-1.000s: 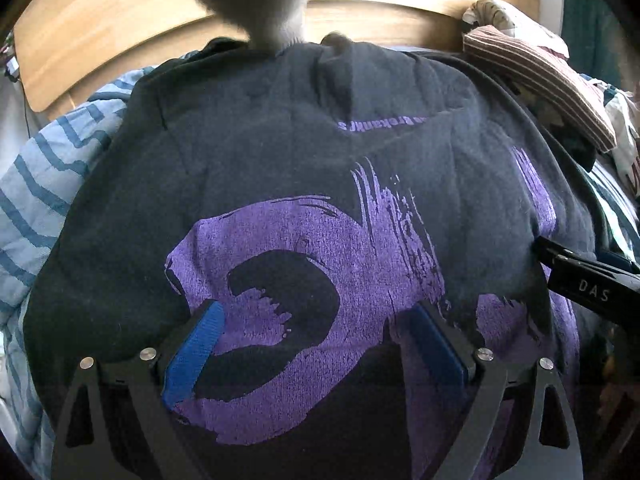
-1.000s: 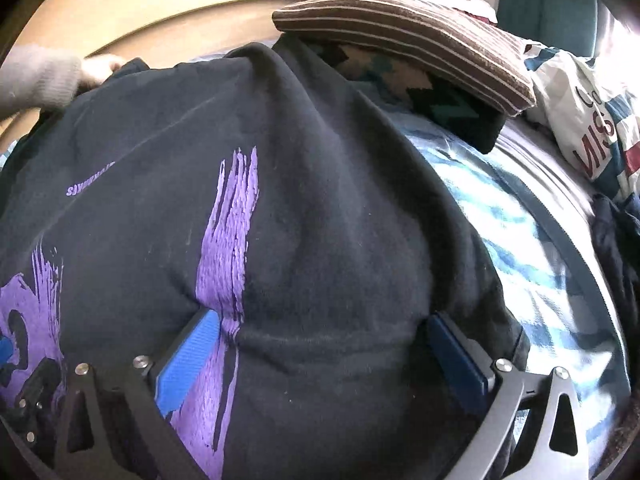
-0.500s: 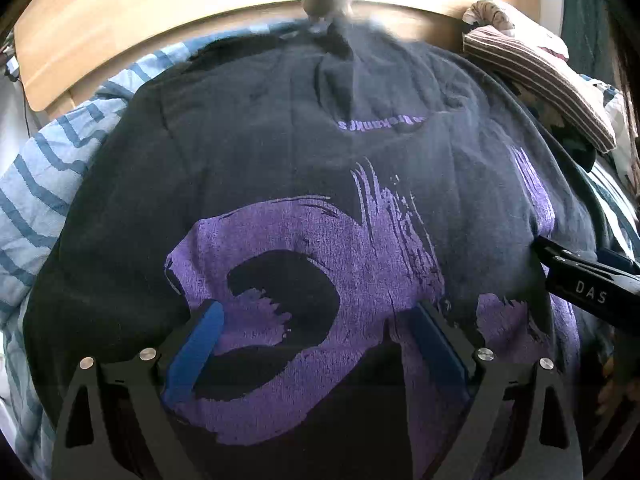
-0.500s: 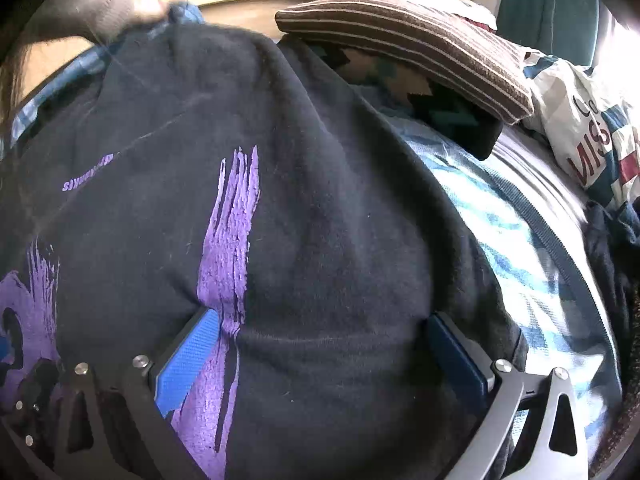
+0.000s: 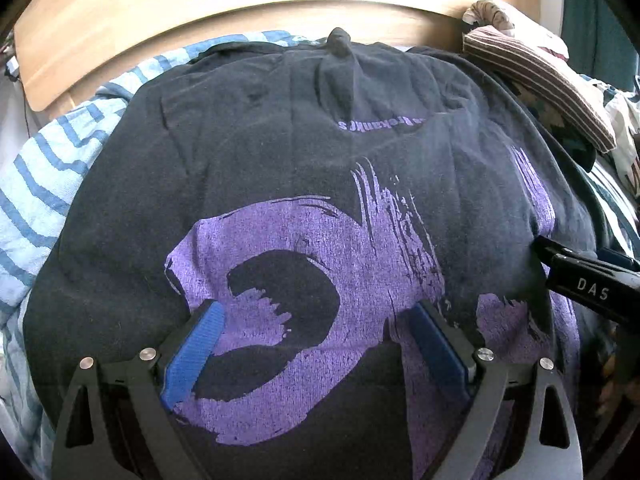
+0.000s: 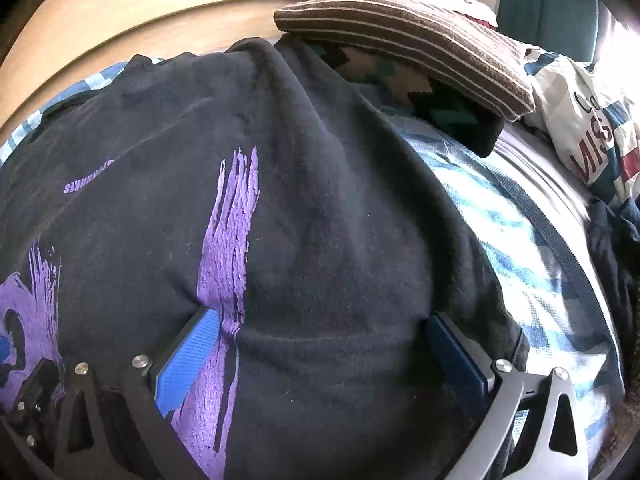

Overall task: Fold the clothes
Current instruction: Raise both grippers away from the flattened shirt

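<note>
A black T-shirt [image 5: 280, 160] with a purple brush-stroke print lies spread over the bed, its far edge pinched up into a small peak [image 5: 339, 42]. My left gripper [image 5: 316, 312] is open, its blue pads [image 5: 192, 352] wide apart and resting on the printed near part. My right gripper [image 6: 322, 318] is open too, fingers spread over the shirt [image 6: 340, 220] by its right side edge. The right gripper's dark body [image 5: 580, 284] shows at the right of the left wrist view.
Blue-striped bedding [image 5: 40, 200] lies under the shirt and shows on its right [image 6: 520, 240]. A wooden headboard [image 5: 200, 20] runs along the back. A folded brown striped garment [image 6: 420, 36] tops a dark patterned one [image 6: 440, 100]. White printed cloth [image 6: 588, 132] lies far right.
A person's grey sleeve and hand at the shirt's far edge have pulled away and left view. The far edge now lies farther back with a small peak. Both grippers stayed put.
</note>
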`<state>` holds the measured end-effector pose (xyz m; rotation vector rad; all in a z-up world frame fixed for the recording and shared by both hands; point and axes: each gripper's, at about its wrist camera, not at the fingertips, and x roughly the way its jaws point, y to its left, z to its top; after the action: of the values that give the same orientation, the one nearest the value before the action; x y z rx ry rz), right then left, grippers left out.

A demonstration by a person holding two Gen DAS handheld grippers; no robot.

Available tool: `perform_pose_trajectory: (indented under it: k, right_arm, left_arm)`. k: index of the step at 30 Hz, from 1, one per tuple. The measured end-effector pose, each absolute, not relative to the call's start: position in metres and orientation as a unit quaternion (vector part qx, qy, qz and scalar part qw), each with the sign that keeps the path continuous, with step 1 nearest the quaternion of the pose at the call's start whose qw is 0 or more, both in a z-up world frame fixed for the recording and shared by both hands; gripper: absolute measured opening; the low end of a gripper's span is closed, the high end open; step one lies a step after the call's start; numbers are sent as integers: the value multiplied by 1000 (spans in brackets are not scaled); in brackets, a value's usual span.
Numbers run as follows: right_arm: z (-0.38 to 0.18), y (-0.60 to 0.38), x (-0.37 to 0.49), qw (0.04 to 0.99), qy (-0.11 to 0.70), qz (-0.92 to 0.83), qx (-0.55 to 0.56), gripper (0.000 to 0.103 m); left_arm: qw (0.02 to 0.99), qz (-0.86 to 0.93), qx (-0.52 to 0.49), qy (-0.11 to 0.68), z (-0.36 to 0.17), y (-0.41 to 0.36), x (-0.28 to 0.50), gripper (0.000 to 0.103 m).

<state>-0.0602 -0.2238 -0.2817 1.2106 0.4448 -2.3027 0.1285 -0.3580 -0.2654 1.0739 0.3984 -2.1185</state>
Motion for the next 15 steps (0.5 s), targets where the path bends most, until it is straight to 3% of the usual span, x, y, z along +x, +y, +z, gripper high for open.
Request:
perform_pose_trajectory:
  k: [7,9,11,15]
  right_arm:
    - [-272,-203,-63,287,132,-810,494,103]
    - [-262,-183,-62,327,61,-801,498,102]
    - [-252,-161,-61,359,-20,-793,491,91]
    - [-220,-148,-66,342,-45,-801,490,90]
  left_arm:
    - [360,-822,413,153,-267,-354,128,94]
    - [361,-822,413,152,-266,-355,130,95]
    - [371,-807,432,156,-265,-357,122,98]
    - [392,-750,500,185,-234,-351,114,98]
